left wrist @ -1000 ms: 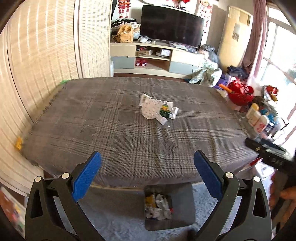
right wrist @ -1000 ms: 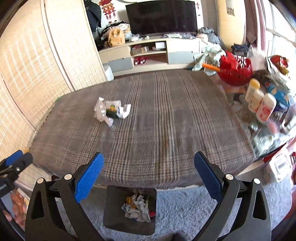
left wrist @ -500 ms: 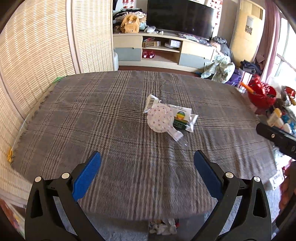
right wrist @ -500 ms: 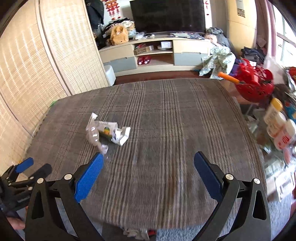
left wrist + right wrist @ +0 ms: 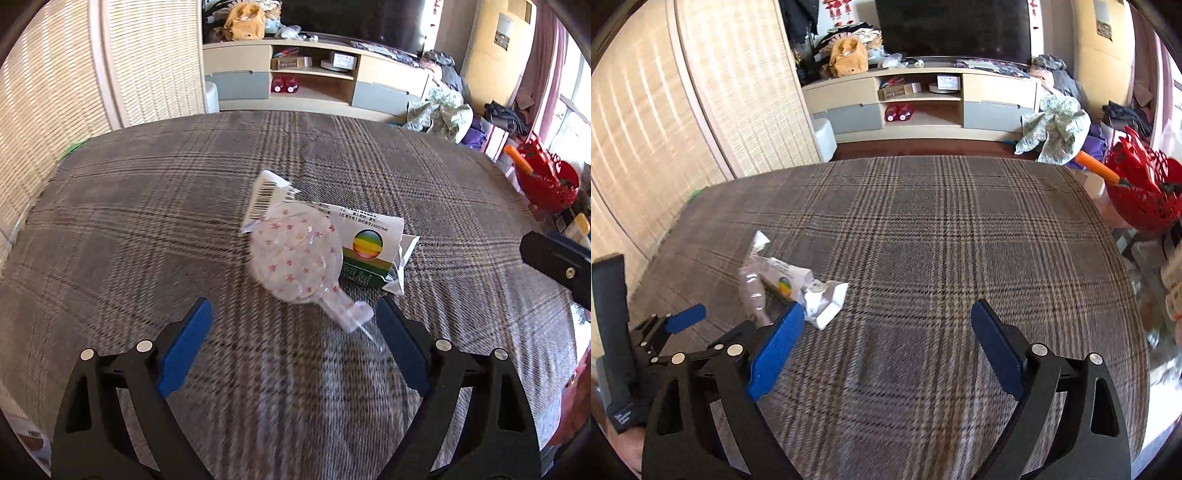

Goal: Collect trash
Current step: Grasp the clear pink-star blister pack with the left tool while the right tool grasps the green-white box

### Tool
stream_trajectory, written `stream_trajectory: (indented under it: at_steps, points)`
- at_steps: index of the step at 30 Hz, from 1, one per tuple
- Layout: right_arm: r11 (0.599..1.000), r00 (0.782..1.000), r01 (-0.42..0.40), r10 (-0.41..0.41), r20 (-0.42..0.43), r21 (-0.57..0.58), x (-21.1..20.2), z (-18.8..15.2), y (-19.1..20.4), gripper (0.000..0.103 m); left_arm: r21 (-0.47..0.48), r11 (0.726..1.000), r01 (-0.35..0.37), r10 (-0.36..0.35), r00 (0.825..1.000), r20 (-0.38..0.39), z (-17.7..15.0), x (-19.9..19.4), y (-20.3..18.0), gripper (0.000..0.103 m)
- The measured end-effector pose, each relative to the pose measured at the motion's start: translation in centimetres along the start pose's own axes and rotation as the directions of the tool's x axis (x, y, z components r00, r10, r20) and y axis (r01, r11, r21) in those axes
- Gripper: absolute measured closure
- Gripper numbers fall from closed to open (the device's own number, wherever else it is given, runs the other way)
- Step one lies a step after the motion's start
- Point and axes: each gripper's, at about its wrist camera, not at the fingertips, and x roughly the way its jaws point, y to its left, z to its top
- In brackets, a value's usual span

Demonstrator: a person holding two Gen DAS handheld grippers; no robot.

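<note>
Left gripper (image 5: 293, 325) spread, jaws just narrowing, nothing pinched; clear spotted wrapper (image 5: 295, 254) atop green-white packet (image 5: 369, 251), mid-table (image 5: 147, 192); flimsy film may slip; right gripper (image 5: 886, 328) spread, narrowing, could crowd left.

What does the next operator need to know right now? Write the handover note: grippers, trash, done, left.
Left gripper: open and empty, jaws just closing a little, right in front of the trash with the wrapper's tail reaching between the jaws.
Right gripper: open and empty, jaws also just closing slightly, over bare grey plaid tablecloth, trash off to its left.
Trash: clear plastic wrapper with pink stars lies on top of a white packet with a rainbow logo, mid-table.
Done: nothing lifted from the table in these views.
Left: grip the wrappers and carry them off; no bin is visible now.
</note>
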Motion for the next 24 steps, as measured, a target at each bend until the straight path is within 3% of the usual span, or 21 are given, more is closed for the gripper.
stream_trajectory:
  at_steps: [5, 8, 13, 16, 18, 20, 22, 24]
  points:
    - [1.0, 1.0, -0.017, 0.016, -0.01, -0.018, 2.0, 0.5, 0.3, 0.011, 0.02, 1.0, -0.013, 0.013, 1.0, -0.018, 0.1, 2.5, -0.1, 0.018]
    - [0.998, 0.999, -0.039, 0.039, -0.008, -0.043, 3.1, 0.4, 1.0, 0.011, 0.034, 0.999, -0.01, 0.01, 1.0, 0.0, 0.1, 2.8, 0.6, 0.024]
    - [0.99, 0.995, -0.096, 0.096, -0.007, -0.099, 5.1, 0.2, 2.9, 0.011, 0.088, 0.996, -0.028, 0.026, 0.999, 0.021, 0.8, 2.9, 2.1, 0.055]
    - [0.982, 0.991, -0.135, 0.134, -0.019, -0.13, 6.5, 0.6, 4.4, 0.011, 0.118, 0.992, -0.04, 0.037, 0.999, 0.026, 1.2, 3.1, 2.7, 0.06]
    - [0.973, 0.981, -0.194, 0.191, -0.033, -0.129, 7.4, 1.1, 5.4, 0.011, 0.131, 0.991, -0.011, 0.008, 1.0, 0.023, 1.3, 3.0, 3.1, 0.06]
    - [0.963, 0.969, -0.244, 0.239, -0.056, -0.114, 8.2, 1.4, 6.2, 0.018, 0.163, 0.987, 0.005, -0.01, 1.0, 0.027, 1.2, 3.0, 3.4, 0.06]
    - [0.961, 0.965, -0.254, 0.243, -0.099, -0.111, 9.4, 1.8, 7.4, 0.031, 0.19, 0.982, 0.014, -0.021, 0.999, 0.032, 1.2, 3.0, 3.5, 0.06]
    - [0.962, 0.966, -0.242, 0.226, -0.128, -0.125, 10.2, 1.9, 8.1, 0.032, 0.197, 0.98, 0.022, -0.029, 0.999, 0.034, 1.4, 3.1, 3.5, 0.06]
